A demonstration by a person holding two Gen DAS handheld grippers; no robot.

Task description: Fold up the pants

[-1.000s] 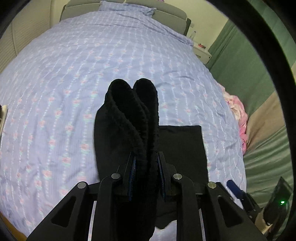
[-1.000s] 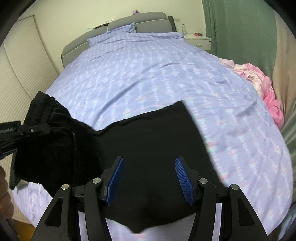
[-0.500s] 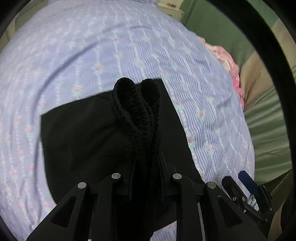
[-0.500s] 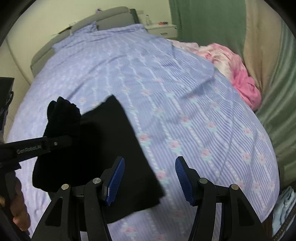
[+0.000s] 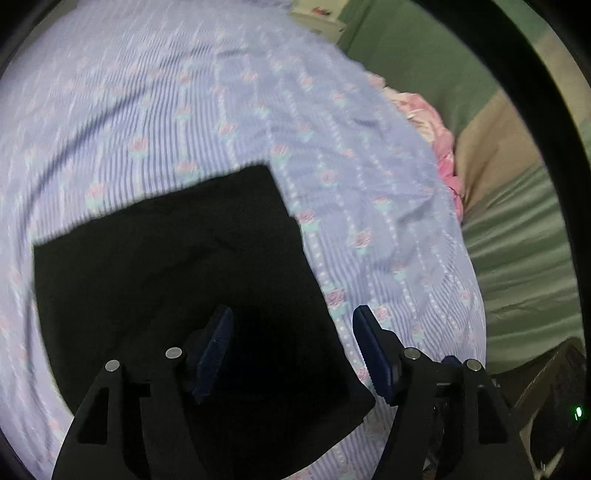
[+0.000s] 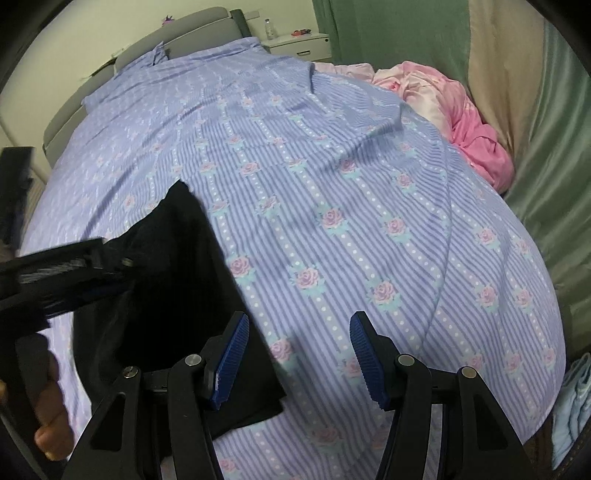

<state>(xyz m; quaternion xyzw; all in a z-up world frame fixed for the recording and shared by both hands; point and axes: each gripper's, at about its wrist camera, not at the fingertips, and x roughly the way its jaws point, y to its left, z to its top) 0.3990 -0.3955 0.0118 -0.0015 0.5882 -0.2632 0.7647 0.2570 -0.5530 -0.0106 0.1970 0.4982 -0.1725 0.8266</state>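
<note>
Because both grippers hang with their jaws spread and nothing between the blue pads, the black pants [image 5: 177, 280] lie on their own, as a dark, roughly rectangular fold at the near edge of the bed [image 6: 332, 206], and the risk from here is mostly of undoing that shape. The left gripper [image 5: 291, 347] hovers right over the near part of the cloth, and a careless lift or sideways drift could let a pad catch the top layer and drag it askew. In the right wrist view the right gripper [image 6: 295, 354] is over the bedspread just beside the pants' right edge, one finger above the black fabric, so a low sweep there could flip the near corner, which lies close to the mattress edge and may slide off if nudged. The cloth looks thick and limp, so I judge it will hold a fold only if pressed flat; how many layers lie there I cannot tell, the black hiding every crease. The surface is a soft lilac striped bedspread with roses, slightly wrinkled. Beyond it are a grey headboard [image 6: 192, 26], a white nightstand [image 6: 299, 44], green curtains [image 6: 388, 33] and a heap of pink bedding [image 6: 458, 122] at the bed's right side.
</note>
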